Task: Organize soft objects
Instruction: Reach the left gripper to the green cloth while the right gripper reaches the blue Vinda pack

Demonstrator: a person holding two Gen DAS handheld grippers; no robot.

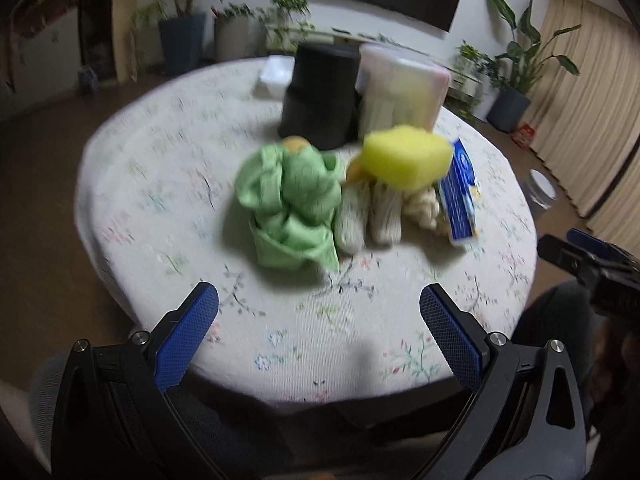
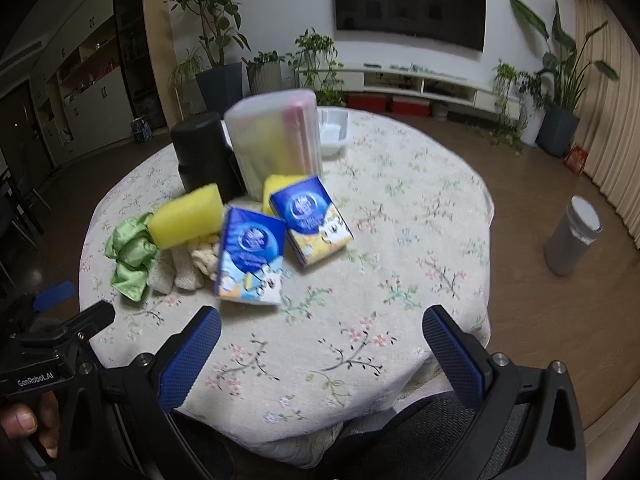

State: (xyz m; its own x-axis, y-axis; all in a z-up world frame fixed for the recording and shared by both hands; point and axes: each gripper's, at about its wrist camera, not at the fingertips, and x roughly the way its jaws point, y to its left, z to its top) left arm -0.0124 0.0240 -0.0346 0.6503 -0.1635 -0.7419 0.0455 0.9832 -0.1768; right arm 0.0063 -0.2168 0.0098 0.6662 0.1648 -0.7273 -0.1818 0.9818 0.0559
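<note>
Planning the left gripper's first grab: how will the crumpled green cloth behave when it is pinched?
The crumpled green satin-like cloth will probably be floppy, unfolding and drooping once lifted. Its sheen hints it may slip between the pads. It touches the rolled cream towels, so it could drag them.

On the round floral-covered table, a crumpled green cloth lies at the left end of the cluster. Just beside it, two cream knitted rolls lie side by side, with a lumpy cream knitted piece to their right. A yellow sponge rests on top of these. A second yellow sponge sits behind two blue tissue packs, both tilted.
</note>
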